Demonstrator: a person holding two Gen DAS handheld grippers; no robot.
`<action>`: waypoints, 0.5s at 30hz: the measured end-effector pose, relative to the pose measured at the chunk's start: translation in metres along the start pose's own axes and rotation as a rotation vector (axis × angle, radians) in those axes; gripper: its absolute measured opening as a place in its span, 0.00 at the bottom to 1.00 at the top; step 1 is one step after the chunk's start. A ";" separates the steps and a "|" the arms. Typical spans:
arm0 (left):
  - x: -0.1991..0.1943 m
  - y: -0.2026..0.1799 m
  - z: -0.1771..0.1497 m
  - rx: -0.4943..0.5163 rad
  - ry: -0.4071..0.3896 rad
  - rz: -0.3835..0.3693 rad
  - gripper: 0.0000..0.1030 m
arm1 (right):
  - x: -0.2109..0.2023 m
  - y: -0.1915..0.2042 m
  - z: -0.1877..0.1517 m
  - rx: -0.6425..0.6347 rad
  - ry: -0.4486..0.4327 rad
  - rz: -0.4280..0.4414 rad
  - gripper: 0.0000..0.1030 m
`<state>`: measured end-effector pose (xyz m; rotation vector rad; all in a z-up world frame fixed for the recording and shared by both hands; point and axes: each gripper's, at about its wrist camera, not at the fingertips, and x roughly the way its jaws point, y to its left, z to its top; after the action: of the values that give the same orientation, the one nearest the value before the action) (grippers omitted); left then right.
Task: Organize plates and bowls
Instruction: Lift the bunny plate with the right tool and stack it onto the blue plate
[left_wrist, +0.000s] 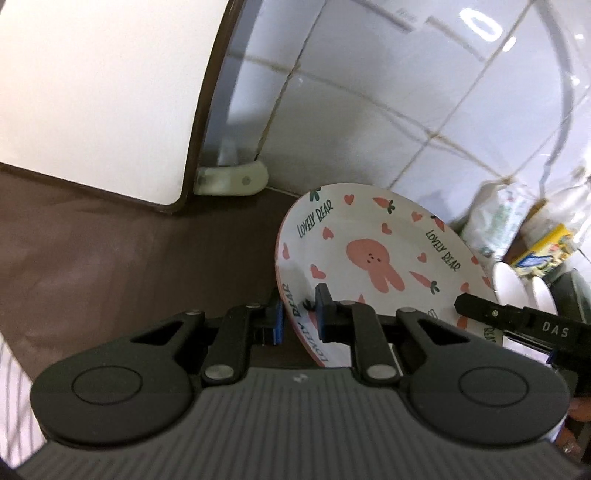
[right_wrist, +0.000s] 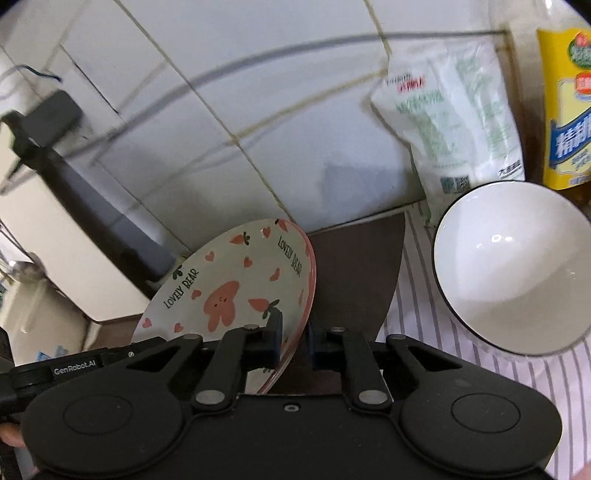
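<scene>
A white plate with a pink rabbit, hearts and "LOVELY BEAR" lettering is held tilted above the brown counter. My left gripper is shut on its near left rim. My right gripper is shut on the opposite rim, where the plate also shows. The right gripper's finger reaches in from the right in the left wrist view. A white bowl with a dark rim stands tilted on its edge on the striped cloth, right of the right gripper.
A white appliance with a dark edge stands at the left on the brown counter. White bowls stand behind the plate. A white refill pouch and a yellow bottle stand against the tiled wall. A striped cloth covers the counter's right part.
</scene>
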<state>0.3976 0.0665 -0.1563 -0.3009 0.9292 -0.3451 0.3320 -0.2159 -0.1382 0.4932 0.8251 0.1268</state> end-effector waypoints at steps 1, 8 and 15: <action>-0.007 -0.003 0.000 0.003 0.001 0.000 0.14 | -0.008 0.003 -0.001 -0.006 -0.004 0.001 0.17; -0.062 -0.027 -0.006 0.045 0.003 0.004 0.14 | -0.059 0.017 -0.009 -0.003 -0.004 0.028 0.18; -0.116 -0.050 -0.030 0.064 0.003 0.009 0.14 | -0.114 0.022 -0.029 0.001 -0.012 0.048 0.19</action>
<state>0.3009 0.0662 -0.0692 -0.2375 0.9199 -0.3661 0.2352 -0.2196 -0.0682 0.5141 0.8013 0.1677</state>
